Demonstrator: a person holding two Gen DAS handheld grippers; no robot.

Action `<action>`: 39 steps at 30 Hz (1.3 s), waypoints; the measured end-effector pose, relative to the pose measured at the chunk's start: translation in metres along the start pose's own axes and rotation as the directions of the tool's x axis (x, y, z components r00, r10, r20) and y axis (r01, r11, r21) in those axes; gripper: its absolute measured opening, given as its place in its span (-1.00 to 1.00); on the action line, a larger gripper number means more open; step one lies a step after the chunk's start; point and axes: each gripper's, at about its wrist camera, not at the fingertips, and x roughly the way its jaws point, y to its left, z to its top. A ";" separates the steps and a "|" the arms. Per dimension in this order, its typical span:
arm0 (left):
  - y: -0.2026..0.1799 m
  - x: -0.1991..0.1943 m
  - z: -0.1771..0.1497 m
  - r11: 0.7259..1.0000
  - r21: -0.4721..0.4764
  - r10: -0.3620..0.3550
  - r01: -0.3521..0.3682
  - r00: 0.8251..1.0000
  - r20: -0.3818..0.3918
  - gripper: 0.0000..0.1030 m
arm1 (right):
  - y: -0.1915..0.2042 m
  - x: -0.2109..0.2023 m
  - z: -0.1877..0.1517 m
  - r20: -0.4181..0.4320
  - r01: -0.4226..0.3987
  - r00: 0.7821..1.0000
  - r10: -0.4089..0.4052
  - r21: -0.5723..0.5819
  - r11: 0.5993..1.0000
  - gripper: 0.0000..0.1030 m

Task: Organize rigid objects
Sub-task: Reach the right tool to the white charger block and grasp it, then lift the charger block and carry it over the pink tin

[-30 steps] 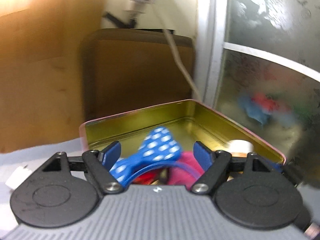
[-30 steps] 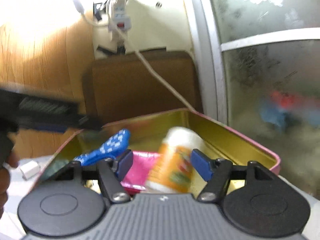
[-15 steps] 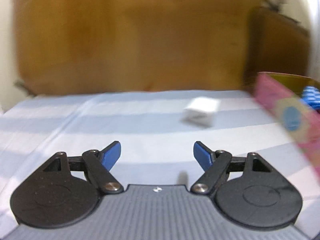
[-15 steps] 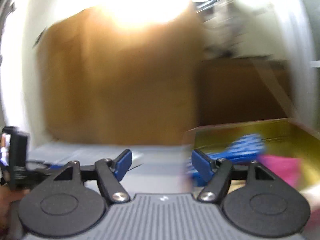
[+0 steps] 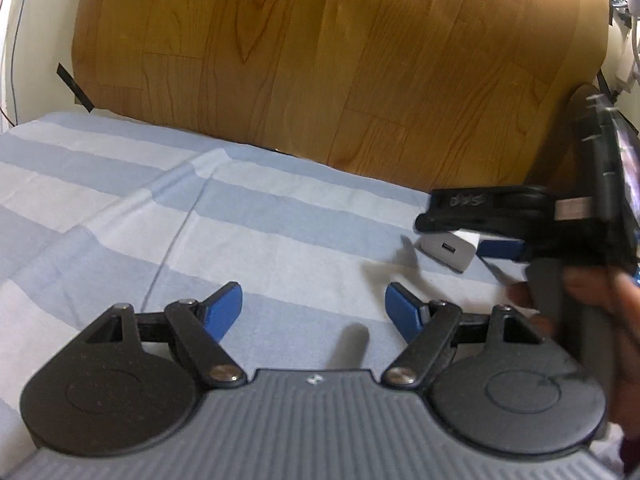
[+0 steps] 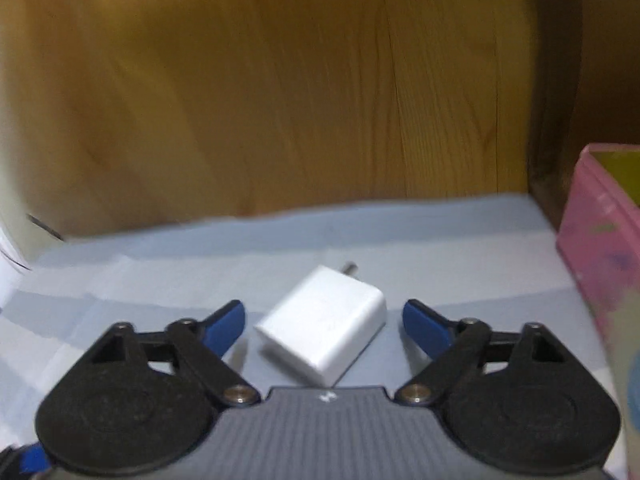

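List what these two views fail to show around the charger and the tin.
- Tin: right wrist view, cut by the right edge; contents unseen.
- Charger: left wrist view, partly hidden by the right gripper.
- Charger prongs: right wrist view, behind the body, blurred.

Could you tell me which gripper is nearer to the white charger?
Right. The right gripper is open with the charger between its fingers, untouched; the left gripper hangs open over bare cloth beside it.
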 end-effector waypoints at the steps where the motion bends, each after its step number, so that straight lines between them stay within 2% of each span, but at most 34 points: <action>1: 0.001 0.001 -0.001 1.000 0.003 -0.003 0.003 1.000 -0.002 0.55 | 0.004 0.000 -0.002 0.024 0.013 1.000 -0.012 -0.031 0.999 0.44; 3: 0.001 0.000 -0.001 1.000 0.011 -0.008 0.008 1.000 -0.005 0.55 | 0.007 -0.006 -0.009 0.027 0.015 1.000 -0.013 -0.066 0.998 0.43; 7: -0.003 -0.004 -0.002 0.998 0.044 -0.041 0.041 0.999 0.012 0.55 | 0.003 -0.040 -0.037 0.022 -0.050 0.998 0.054 -0.137 0.989 0.43; 9: -0.009 -0.008 -0.005 0.992 0.083 -0.100 0.099 0.995 0.008 0.52 | -0.003 -0.070 -0.062 0.013 -0.084 0.996 0.088 -0.191 0.978 0.44; 11: -0.013 -0.014 -0.009 0.977 0.088 -0.192 0.193 0.981 -0.016 0.54 | -0.013 -0.101 -0.087 0.011 -0.092 0.995 0.096 -0.215 0.972 0.44; 13: -0.022 -0.020 -0.012 0.955 0.098 -0.276 0.280 0.960 -0.054 0.51 | -0.027 -0.129 -0.109 -0.009 -0.146 0.989 0.147 -0.218 0.965 0.44; 15: -0.028 -0.029 -0.012 0.934 0.084 -0.341 0.347 0.937 -0.071 0.51 | -0.038 -0.153 -0.128 -0.011 -0.153 0.988 0.154 -0.226 0.962 0.44; 18: -0.037 -0.047 -0.014 0.887 0.009 -0.458 0.463 0.881 -0.116 0.49 | -0.049 -0.177 -0.150 0.006 -0.156 0.987 0.161 -0.211 0.965 0.48; 19: -0.041 -0.052 -0.018 0.875 0.000 -0.479 0.484 0.868 -0.133 0.47 | -0.055 -0.184 -0.157 0.013 -0.166 0.985 0.172 -0.192 0.967 0.61; 20: -0.047 -0.056 -0.023 0.865 0.002 -0.496 0.502 0.855 -0.154 0.46 | -0.057 -0.189 -0.161 0.027 -0.166 0.984 0.174 -0.176 0.970 0.67; 23: -0.066 -0.059 -0.039 0.850 0.028 -0.507 0.526 0.832 -0.224 0.39 | -0.060 -0.199 -0.172 0.065 -0.148 0.985 0.162 -0.174 0.974 0.68; 24: -0.073 -0.058 -0.043 0.848 0.038 -0.505 0.529 0.827 -0.248 0.34 | -0.058 -0.201 -0.175 0.071 -0.141 0.985 0.157 -0.187 0.972 0.68; 25: -0.078 -0.056 -0.047 0.845 0.047 -0.503 0.532 0.823 -0.266 0.20 | -0.056 -0.202 -0.177 0.075 -0.133 0.986 0.151 -0.203 0.970 0.68; 27: -0.090 -0.053 -0.055 0.836 0.063 -0.504 0.545 0.809 -0.303 0.07 | -0.051 -0.202 -0.180 0.077 -0.119 0.987 0.140 -0.227 0.967 0.57; 28: -0.095 -0.052 -0.058 0.825 0.058 -0.520 0.562 0.796 -0.311 -0.02 | -0.048 -0.201 -0.180 0.078 -0.117 0.987 0.139 -0.237 0.964 0.40; 29: -0.098 -0.050 -0.059 0.822 0.055 -0.524 0.567 0.791 -0.314 0.00 | -0.044 -0.195 -0.178 0.079 -0.122 0.986 0.146 -0.250 0.960 0.35; 31: -0.102 -0.050 -0.057 0.836 0.073 -0.501 0.543 0.812 -0.300 -0.02 | -0.044 -0.192 -0.176 0.088 -0.110 0.987 0.138 -0.263 0.959 0.27; 33: -0.105 -0.056 -0.052 0.839 0.092 -0.493 0.537 0.820 -0.291 -0.04 | -0.045 -0.194 -0.177 0.105 -0.111 0.984 0.141 -0.253 0.961 0.20; 37: -0.126 -0.079 -0.033 0.803 0.175 -0.530 0.570 0.817 -0.227 -0.04 | -0.051 -0.217 -0.178 0.249 -0.065 0.960 0.129 -0.250 0.966 0.20; 39: -0.145 -0.082 -0.020 0.778 0.210 -0.558 0.592 0.805 -0.201 -0.03 | -0.055 -0.232 -0.173 0.336 -0.009 0.937 0.095 -0.247 0.969 0.20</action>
